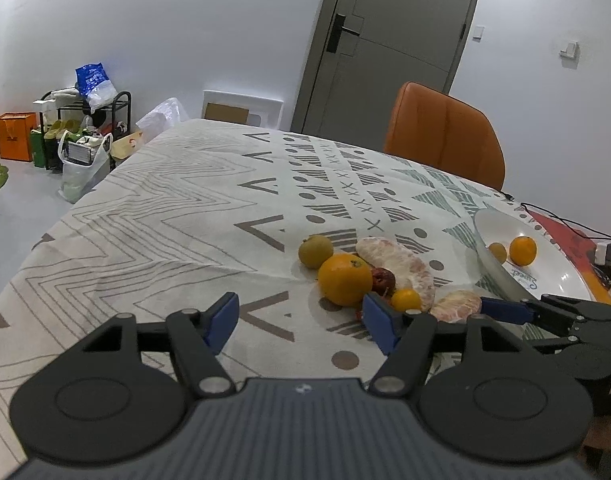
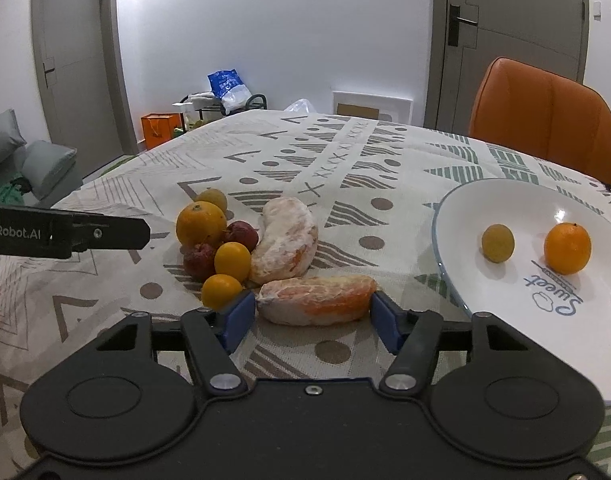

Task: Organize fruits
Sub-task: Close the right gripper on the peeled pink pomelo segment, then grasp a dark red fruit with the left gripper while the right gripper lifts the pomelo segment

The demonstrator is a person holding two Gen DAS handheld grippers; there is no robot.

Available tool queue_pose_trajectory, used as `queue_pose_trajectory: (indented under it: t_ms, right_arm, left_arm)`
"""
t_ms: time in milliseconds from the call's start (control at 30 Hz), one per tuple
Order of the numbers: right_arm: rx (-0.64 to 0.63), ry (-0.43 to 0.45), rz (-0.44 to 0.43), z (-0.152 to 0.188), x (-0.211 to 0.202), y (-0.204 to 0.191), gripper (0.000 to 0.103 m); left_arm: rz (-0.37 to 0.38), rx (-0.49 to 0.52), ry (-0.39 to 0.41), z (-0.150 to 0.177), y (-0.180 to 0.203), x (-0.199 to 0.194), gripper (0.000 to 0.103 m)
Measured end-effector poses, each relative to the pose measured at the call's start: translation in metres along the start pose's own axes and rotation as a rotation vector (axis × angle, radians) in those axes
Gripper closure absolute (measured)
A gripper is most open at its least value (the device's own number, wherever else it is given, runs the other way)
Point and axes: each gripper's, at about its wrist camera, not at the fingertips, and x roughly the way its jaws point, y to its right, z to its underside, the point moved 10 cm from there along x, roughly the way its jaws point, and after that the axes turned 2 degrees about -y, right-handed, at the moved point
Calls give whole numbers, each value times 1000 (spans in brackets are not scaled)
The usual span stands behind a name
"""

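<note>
A pile of fruit lies on the patterned tablecloth: a big orange (image 2: 200, 224), two dark red fruits (image 2: 241, 235), small yellow-orange citrus (image 2: 232, 261), a greenish round fruit (image 1: 315, 251) and two peeled pomelo pieces. My right gripper (image 2: 312, 318) is open, its blue pads on either side of the near pomelo piece (image 2: 317, 300). The second pomelo piece (image 2: 285, 238) lies behind it. A white plate (image 2: 505, 312) at right holds a small orange (image 2: 567, 248) and a yellowish fruit (image 2: 497, 243). My left gripper (image 1: 301, 322) is open and empty, just left of the pile.
An orange chair (image 2: 545, 120) stands at the table's far right side. Cables and a small device (image 1: 609, 252) lie beyond the plate. Bags and a shoe rack (image 1: 85, 128) stand on the floor at far left. Two doors (image 1: 389, 40) are in the back walls.
</note>
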Motion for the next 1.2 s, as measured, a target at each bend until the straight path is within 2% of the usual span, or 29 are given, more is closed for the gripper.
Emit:
queue_pose_trajectory:
  t_ms: [267,900,1000,1067,1133,1200]
  right_arm:
    - [4,34,-29,-4,-14,-2,43]
    - [23,110,-14,-17,-50,16,43]
    - [26,119,-9,-18,-55,20,43]
    - [26,123,-6,-18,-58,22,43]
    - [28,127,-2,-19,-60,24,43]
    - [30,131,-1,-18,-62,25,43]
  left_arm:
    - [15,12,-6,2,9,3,36]
    - [71,52,-56,13,45,28,58]
    - [71,51,-54,14,47,32,58]
    - [73,57,-46,14,47,32,63]
    - [76,51,-49,15,47,33,80]
    - [76,47,-54,15,45,33,80]
